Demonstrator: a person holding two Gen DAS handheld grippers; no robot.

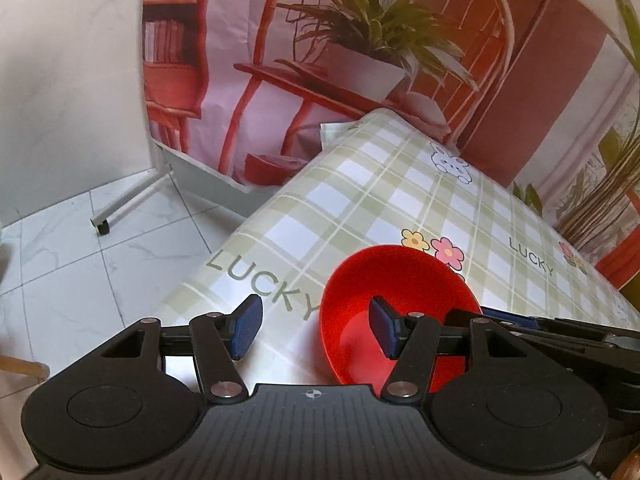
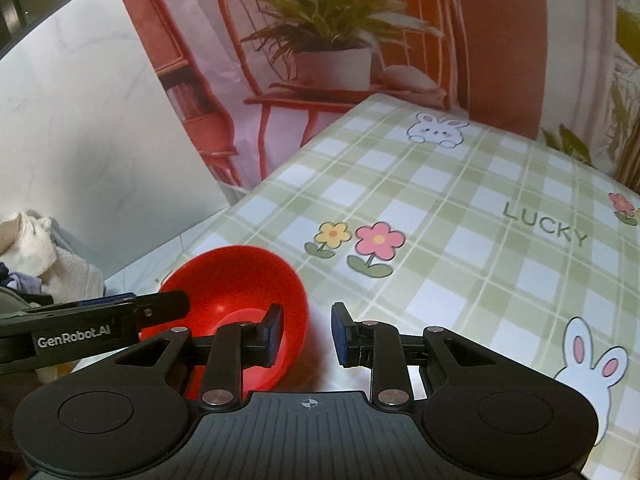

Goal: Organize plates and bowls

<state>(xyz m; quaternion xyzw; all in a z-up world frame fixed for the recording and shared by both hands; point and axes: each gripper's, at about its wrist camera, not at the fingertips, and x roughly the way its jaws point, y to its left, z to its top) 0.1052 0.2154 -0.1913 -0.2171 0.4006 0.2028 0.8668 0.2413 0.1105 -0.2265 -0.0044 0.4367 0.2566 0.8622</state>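
Observation:
A red bowl (image 1: 396,280) stands upright on the green checked tablecloth (image 1: 360,200) near the table's front left corner. My left gripper (image 1: 316,328) is open; its right finger reaches into the bowl over the left rim, its left finger is outside. The bowl also shows in the right wrist view (image 2: 240,276). My right gripper (image 2: 307,334) is open, its jaws astride the bowl's right rim: the left finger inside, the right finger outside above the cloth. The left gripper's finger (image 2: 120,308) shows over the bowl's left rim. No plates are in view.
The table edge (image 1: 224,248) falls off to a white tiled floor (image 1: 80,264) on the left. A printed backdrop on a wheeled stand (image 1: 120,204) stands behind the table. A pile of cloth (image 2: 36,248) lies at the left in the right wrist view.

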